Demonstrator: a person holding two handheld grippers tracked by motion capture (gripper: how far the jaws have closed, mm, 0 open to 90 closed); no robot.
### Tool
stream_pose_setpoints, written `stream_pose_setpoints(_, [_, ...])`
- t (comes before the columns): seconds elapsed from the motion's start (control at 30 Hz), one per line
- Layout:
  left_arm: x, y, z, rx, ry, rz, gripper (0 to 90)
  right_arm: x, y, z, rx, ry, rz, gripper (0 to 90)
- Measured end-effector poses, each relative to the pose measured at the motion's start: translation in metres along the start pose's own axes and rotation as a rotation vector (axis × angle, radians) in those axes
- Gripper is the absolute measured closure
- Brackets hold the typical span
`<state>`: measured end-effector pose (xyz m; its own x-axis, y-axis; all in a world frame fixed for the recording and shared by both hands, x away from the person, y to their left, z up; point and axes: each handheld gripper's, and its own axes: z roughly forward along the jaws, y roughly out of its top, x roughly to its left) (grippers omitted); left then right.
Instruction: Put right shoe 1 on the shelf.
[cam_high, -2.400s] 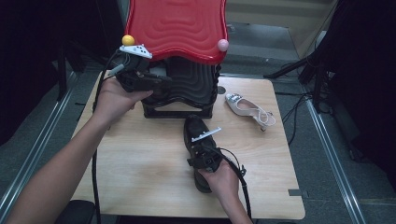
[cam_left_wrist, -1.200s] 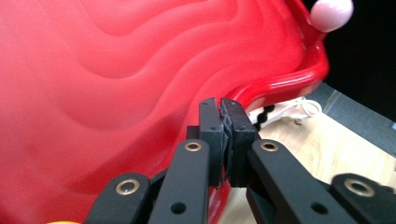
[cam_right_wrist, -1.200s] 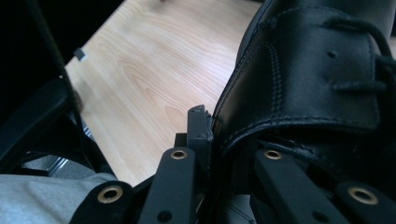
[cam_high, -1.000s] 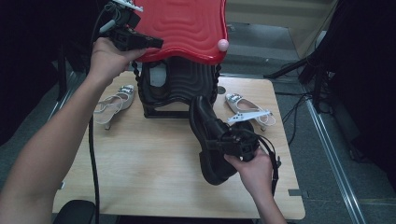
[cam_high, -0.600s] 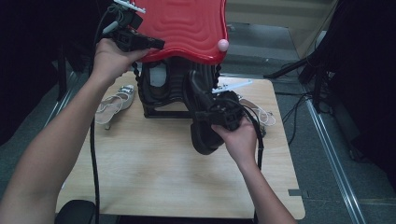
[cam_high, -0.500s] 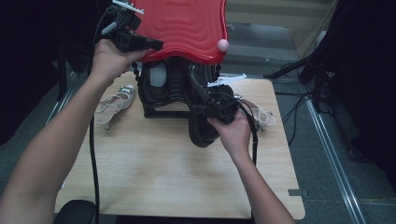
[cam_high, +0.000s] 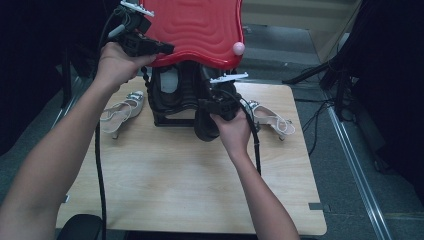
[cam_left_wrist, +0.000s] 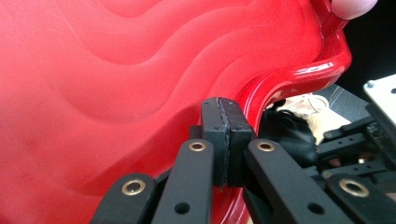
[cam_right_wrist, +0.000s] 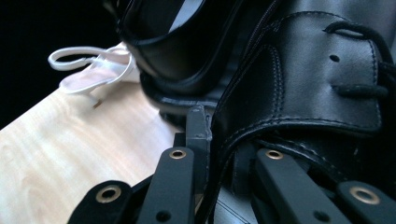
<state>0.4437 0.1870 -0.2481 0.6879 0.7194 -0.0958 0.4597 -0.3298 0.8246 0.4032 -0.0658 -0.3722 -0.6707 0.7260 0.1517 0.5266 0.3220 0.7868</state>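
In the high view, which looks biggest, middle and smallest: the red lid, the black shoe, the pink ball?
1. Red lid: by far the biggest, though it sits raised nearer the camera, which adds to its look.
2. Black shoe: middle, partly hidden by the hand.
3. Pink ball: smallest, on the lid's edge.

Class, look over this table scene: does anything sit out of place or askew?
Yes. The two pale heeled sandals are split up: one lies left of the black rack, the other to its right, both tipped on their sides. The black boot, held in the right gripper, hangs tilted at the rack's front.
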Motion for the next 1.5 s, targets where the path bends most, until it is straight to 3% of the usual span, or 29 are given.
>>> stream_pose_setpoints(0.2, [0.0,0.0,-0.001,0.003,0.005,0.008,90.0,-0.006,0.01,0.01,-0.059,-0.009,0.015,82.9])
stream_pose_setpoints(0.27, [0.0,-0.001,-0.001,0.004,0.007,0.009,90.0,-0.006,0.014,0.017,-0.083,-0.034,-0.008,82.7])
stream_pose_setpoints(0.47, [-0.001,0.0,0.0,-0.001,0.014,0.014,90.0,-0.005,0.015,0.021,-0.129,-0.069,0.004,81.7])
stream_pose_setpoints(0.77, [-0.001,-0.001,0.0,0.0,0.014,0.015,90.0,-0.002,0.016,0.019,-0.148,-0.145,-0.011,80.6])
stream_pose_setpoints(1.13, [-0.001,-0.001,-0.001,0.0,0.015,0.017,90.0,0.0,0.016,0.024,-0.16,-0.136,-0.016,68.8])
stream_pose_setpoints(1.2, [-0.001,-0.001,0.0,-0.001,0.017,0.019,90.0,0.001,0.014,0.024,-0.172,-0.114,-0.016,62.1])
stream_pose_setpoints(1.23, [-0.002,-0.001,0.0,-0.002,0.018,0.02,90.0,0.003,0.013,0.024,-0.181,-0.067,0.005,62.3])
stream_pose_setpoints(1.3, [-0.001,0.0,0.0,-0.002,0.019,0.021,90.0,0.006,0.013,0.025,-0.168,-0.058,-0.003,63.9])
stream_pose_setpoints(1.4, [-0.002,-0.001,0.0,-0.001,0.018,0.017,90.0,0.017,0.012,0.03,-0.15,-0.11,-0.064,63.5])
stream_pose_setpoints(1.5, [-0.002,-0.001,0.0,-0.002,0.019,0.018,90.0,0.016,0.012,0.03,-0.149,-0.096,-0.044,65.8])
